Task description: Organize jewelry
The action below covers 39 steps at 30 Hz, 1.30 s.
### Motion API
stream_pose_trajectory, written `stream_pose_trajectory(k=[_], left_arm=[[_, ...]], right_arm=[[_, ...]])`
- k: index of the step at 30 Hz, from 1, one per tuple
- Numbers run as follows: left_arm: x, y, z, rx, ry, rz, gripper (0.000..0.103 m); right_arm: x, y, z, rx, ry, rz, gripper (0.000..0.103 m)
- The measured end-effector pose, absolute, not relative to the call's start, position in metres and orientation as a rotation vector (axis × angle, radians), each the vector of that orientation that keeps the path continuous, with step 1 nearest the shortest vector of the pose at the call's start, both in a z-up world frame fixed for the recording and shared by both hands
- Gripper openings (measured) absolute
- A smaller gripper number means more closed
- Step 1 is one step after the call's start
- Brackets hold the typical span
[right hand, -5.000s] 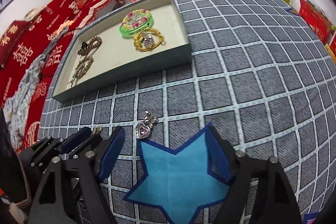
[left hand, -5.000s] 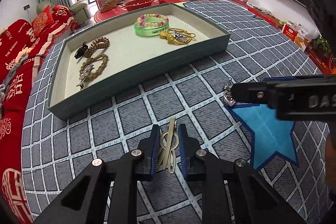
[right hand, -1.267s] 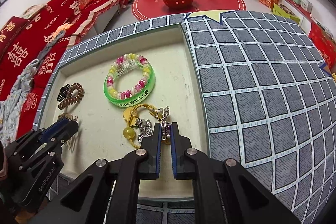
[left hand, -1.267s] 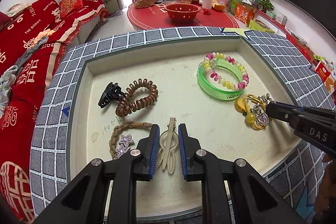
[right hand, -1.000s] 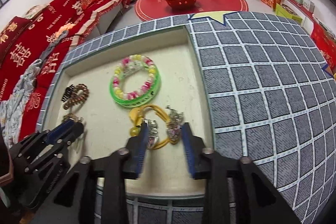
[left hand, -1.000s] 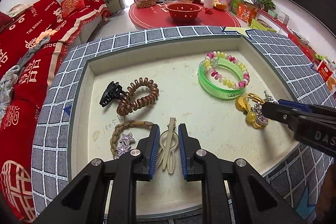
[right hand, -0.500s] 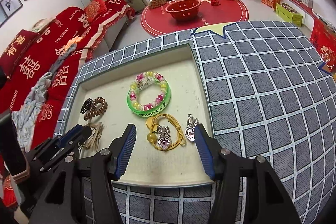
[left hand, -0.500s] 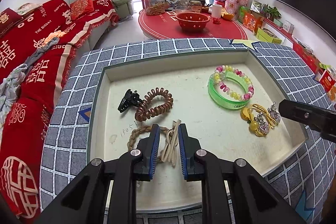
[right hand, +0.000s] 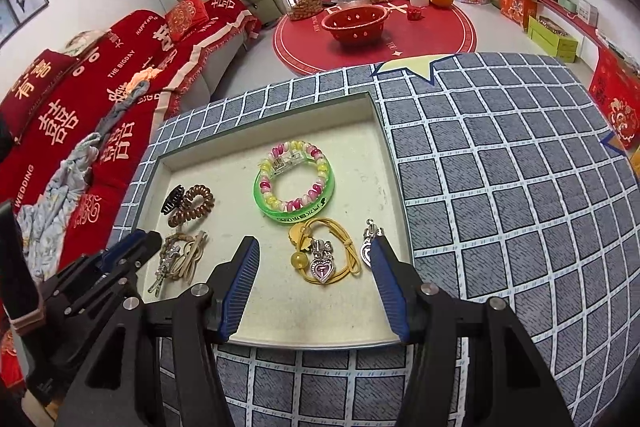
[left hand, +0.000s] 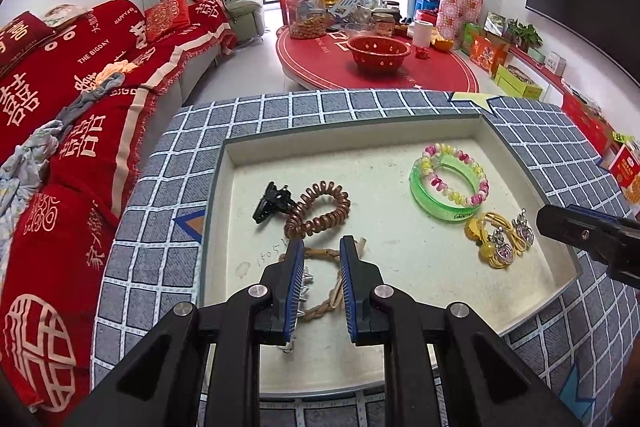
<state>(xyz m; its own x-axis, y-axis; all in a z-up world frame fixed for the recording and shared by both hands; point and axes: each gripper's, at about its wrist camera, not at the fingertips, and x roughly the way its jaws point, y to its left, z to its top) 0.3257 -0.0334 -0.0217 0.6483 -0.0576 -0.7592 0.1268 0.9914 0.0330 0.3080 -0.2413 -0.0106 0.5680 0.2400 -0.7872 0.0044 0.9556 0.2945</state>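
Observation:
A shallow cream-lined tray (left hand: 420, 131) (right hand: 272, 131) lies on the grey grid cloth. In it are a green bangle with a bead bracelet (left hand: 449, 183) (right hand: 295, 183), a yellow cord with a heart charm (left hand: 493, 242) (right hand: 324, 259), a silver heart pendant (left hand: 524, 227) (right hand: 367, 245), a brown coil tie (left hand: 318, 209) (right hand: 193, 205), a black claw clip (left hand: 272, 201) (right hand: 173, 198), and a braided band with a beige hair clip (left hand: 320, 281) (right hand: 182, 259). My left gripper (left hand: 320, 287) (right hand: 132, 247) is open above the braided band. My right gripper (right hand: 314, 287) is open and empty over the tray's near edge.
The tray's raised walls (right hand: 320, 341) border the jewelry. A red sofa (left hand: 60, 107) stands to the left. A red round table (left hand: 376, 67) with a colander and jars stands behind. The grid cloth (right hand: 520, 187) stretches right of the tray.
My left gripper has opened and let the beige hair clip go onto the braided band. My right gripper has drawn back from the silver pendant and stays wide open.

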Motion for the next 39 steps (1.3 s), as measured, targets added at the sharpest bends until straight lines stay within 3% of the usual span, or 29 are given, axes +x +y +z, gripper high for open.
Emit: stream_pose_trajectory(k=[1, 2, 10, 12, 13, 18, 20, 39], left_arm=[[0.326, -0.032, -0.021, 0.084, 0.858, -0.1, 0.084], [0.324, -0.029, -0.019, 0.076, 0.847, -0.074, 0.103], [0.316, -0.015, -0.016, 0.072, 0.808, -0.023, 0.103], [0.313, -0.014, -0.017, 0.079, 0.812, -0.021, 0.103], [0.312, -0.013, -0.017, 0.078, 0.815, -0.022, 0.103], [0.303, -0.01, -0.017, 0.071, 0.821, -0.023, 0.103], [0.299, -0.01, -0.017, 0.074, 0.82, -0.024, 0.103], [0.239, -0.008, -0.014, 0.065, 0.801, -0.042, 0.103]], right_arm=[[0.307, -0.241, -0.009, 0.27, 0.956, 0.14, 0.061], [0.307, -0.24, -0.008, 0.267, 0.954, 0.139, 0.061], [0.302, -0.239, -0.005, 0.248, 0.958, 0.128, 0.061], [0.3, -0.235, -0.004, 0.218, 0.958, 0.125, 0.081], [0.299, -0.233, -0.004, 0.206, 0.954, 0.126, 0.086], [0.291, -0.224, -0.002, 0.166, 0.931, 0.131, 0.089], [0.287, -0.222, -0.003, 0.156, 0.925, 0.13, 0.103], [0.243, -0.218, -0.008, 0.144, 0.894, 0.109, 0.103]])
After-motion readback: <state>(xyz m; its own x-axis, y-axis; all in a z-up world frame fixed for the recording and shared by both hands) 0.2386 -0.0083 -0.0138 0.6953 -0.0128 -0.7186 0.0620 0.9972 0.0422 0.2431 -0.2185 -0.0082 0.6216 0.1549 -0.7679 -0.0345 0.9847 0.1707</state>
